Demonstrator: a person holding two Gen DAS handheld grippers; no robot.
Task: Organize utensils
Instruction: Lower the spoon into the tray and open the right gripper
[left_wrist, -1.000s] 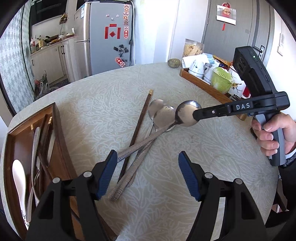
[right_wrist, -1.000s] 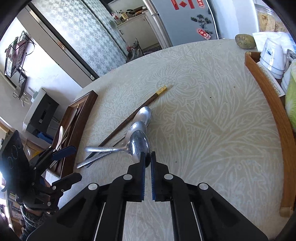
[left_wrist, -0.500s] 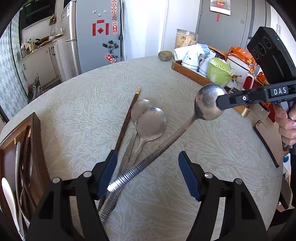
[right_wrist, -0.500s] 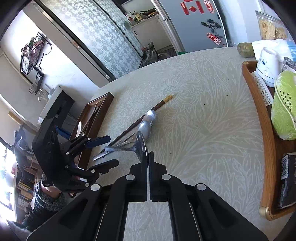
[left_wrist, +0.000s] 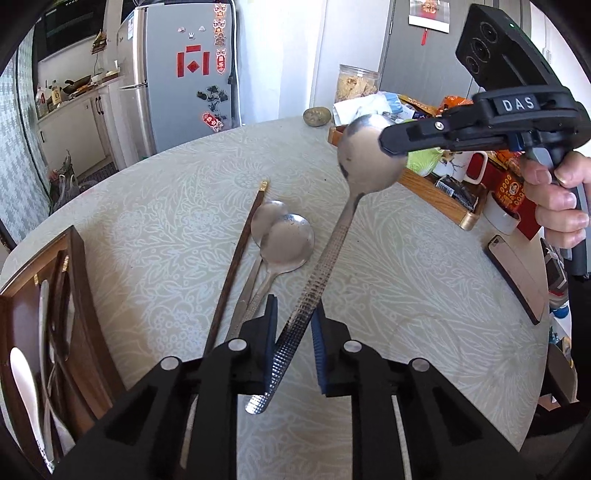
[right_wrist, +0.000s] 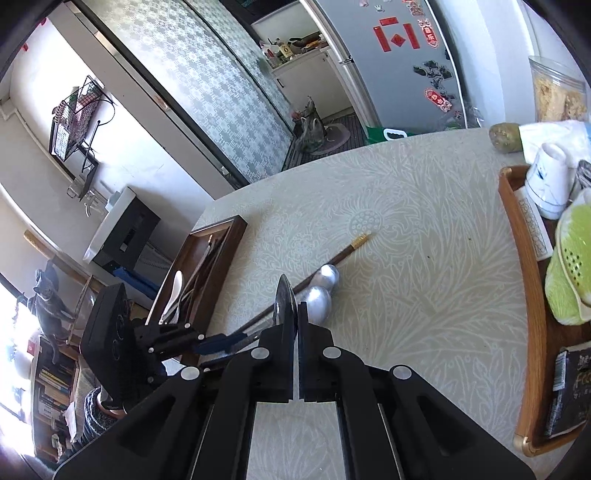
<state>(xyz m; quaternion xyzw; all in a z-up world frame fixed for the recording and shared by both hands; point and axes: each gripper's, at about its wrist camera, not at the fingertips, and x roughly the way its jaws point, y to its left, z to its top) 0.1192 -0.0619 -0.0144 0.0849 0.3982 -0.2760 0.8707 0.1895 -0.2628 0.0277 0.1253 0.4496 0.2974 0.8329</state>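
Note:
A steel spoon (left_wrist: 365, 158) hangs above the table, bowl up and handle slanting down. My right gripper (left_wrist: 391, 144) is shut on the bowl's edge, which shows edge-on between its pads (right_wrist: 297, 317) in the right wrist view. My left gripper (left_wrist: 293, 328) has its jaws closing, and the textured handle (left_wrist: 321, 273) runs between the blue pads and touches both. Two more spoons (left_wrist: 286, 243) and a dark chopstick (left_wrist: 240, 258) lie on the tablecloth. The dark wooden utensil tray (left_wrist: 79, 258) sits at the left edge, holding a white spoon (left_wrist: 22, 387) and other pieces.
A light wooden tray (right_wrist: 508, 229) at the right holds cups, packets and a green colander (right_wrist: 569, 266). A phone (left_wrist: 517, 273) lies near the person's hand (left_wrist: 554, 206). A brown lump (left_wrist: 317, 116) and a jar (left_wrist: 356, 83) stand at the far side.
The right gripper has lifted the spoon off the table, bowl rising up and to the right. The left gripper's jaws went from wide apart to closed around the handle.

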